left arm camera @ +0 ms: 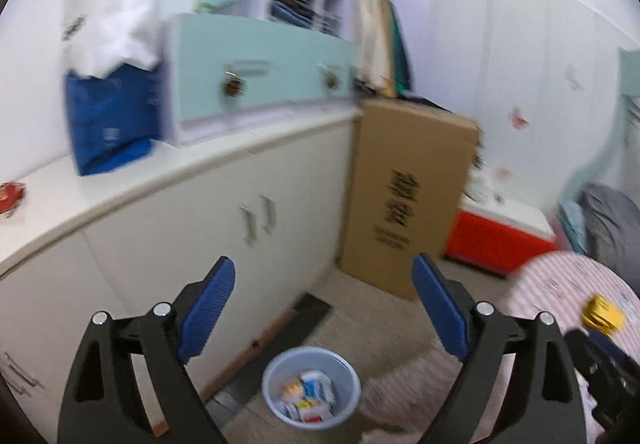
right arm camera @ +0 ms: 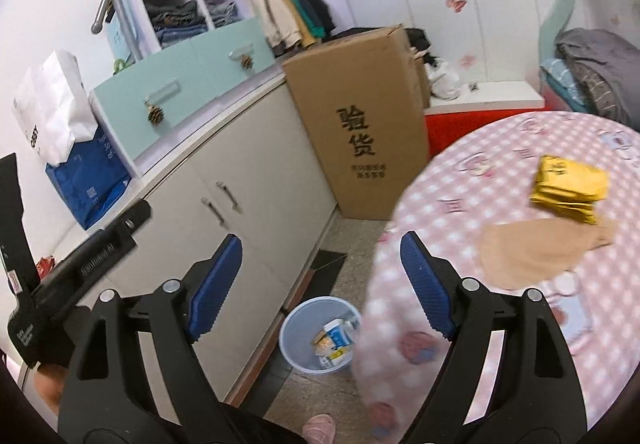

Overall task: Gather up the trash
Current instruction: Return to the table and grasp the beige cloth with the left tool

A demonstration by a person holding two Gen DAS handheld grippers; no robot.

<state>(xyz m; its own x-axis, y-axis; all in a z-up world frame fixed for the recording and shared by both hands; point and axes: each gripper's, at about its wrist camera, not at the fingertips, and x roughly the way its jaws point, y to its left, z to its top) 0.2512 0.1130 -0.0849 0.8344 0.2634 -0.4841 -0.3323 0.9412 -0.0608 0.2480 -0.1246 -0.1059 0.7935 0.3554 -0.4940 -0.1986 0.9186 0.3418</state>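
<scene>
Both claws gape with nothing between the blue pads — left claw (left arm camera: 323, 308), right claw (right arm camera: 321, 286). Below them the bin (right arm camera: 298, 344) holds cartons on the floor, while 1 yellow packet (right arm camera: 570, 190) lies uncollected on the checked worktop (right arm camera: 500, 172).

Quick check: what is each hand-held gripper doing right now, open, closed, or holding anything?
Left hand-held gripper: open, nothing between its pads.
Right hand-held gripper: open, holding nothing.
</scene>
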